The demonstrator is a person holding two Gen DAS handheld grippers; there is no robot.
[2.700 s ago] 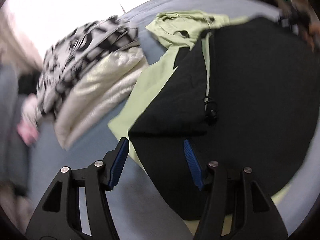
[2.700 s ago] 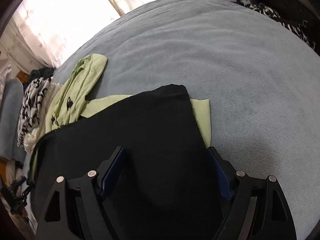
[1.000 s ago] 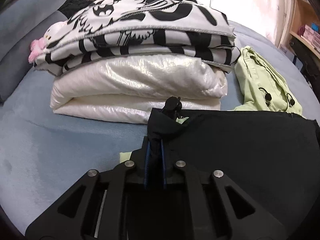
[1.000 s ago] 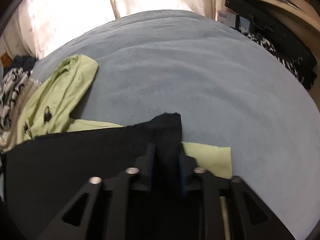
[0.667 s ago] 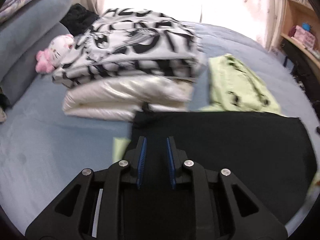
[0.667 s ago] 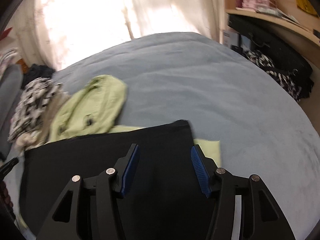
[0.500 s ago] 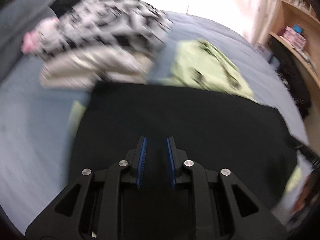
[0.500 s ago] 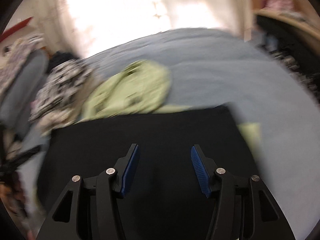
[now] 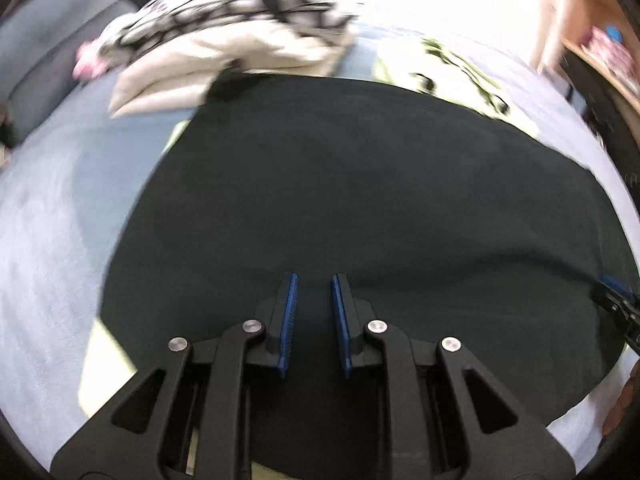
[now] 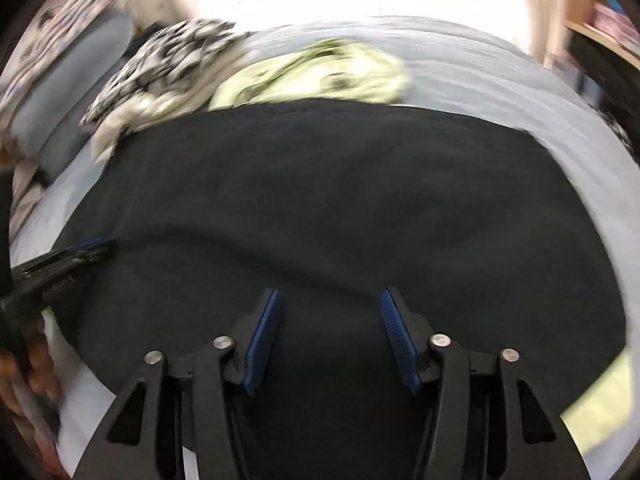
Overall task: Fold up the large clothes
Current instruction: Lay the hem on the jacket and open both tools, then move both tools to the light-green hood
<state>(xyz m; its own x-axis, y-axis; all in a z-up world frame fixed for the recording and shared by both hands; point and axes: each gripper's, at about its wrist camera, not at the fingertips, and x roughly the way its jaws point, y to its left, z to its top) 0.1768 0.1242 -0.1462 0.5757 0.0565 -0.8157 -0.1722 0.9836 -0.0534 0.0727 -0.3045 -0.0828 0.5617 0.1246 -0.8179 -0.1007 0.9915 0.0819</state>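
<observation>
A large black garment (image 9: 360,180) lies spread flat on the bed, covering most of a light green garment (image 9: 460,68) whose hooded end shows beyond its far edge. My left gripper (image 9: 314,278) hovers over the near part of the black cloth, open by a narrow gap with nothing pinched. In the right wrist view the black garment (image 10: 340,200) also fills the middle, with the green garment (image 10: 320,68) behind it. My right gripper (image 10: 329,292) is open over the cloth, its jaws closing with nothing pressed between them. The left gripper's tip (image 10: 80,252) shows at the left.
A stack of folded clothes (image 9: 240,12), black-and-white print on cream, sits at the far left beside a grey pillow (image 9: 40,60). Blue-grey bedding (image 9: 52,220) surrounds the garments. Wooden shelves (image 9: 600,52) stand at the right. A hand (image 10: 32,368) holds the left gripper.
Both grippers let go of the black garment's far corners, opened, and drew back over its middle. The right jaws now stand narrower than half a second ago.
</observation>
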